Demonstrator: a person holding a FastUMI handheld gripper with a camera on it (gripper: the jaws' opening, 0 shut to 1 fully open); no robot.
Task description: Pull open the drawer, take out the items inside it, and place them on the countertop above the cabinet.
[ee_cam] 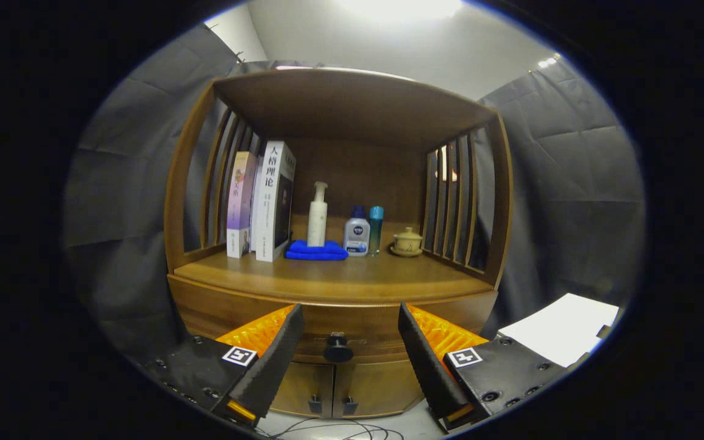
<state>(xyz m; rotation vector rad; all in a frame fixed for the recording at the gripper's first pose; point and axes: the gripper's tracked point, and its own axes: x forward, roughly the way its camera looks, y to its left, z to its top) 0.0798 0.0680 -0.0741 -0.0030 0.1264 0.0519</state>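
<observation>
Facing the cabinet (333,287) squarely in the gripper view, the gripper (347,342) has its fingers spread wide, holding nothing. The drawer (340,333) is shut; its dark knob (338,349) sits between the fingers, just beyond them, probably lined up for a grasp. The countertop (340,278) carries books (263,205), a pump bottle (318,215) and a blue cloth (316,250) towards the back, leaving the front bare for drawer items.

- Hand-held gripper (347,318) held level, pointing straight forward
- Its two fingers (278,357) spread wide apart, gripping nothing
- Both fingers angle inward toward their tips, set evenly to left and right
- The gap between the tips stands open, nothing touching either pad
</observation>
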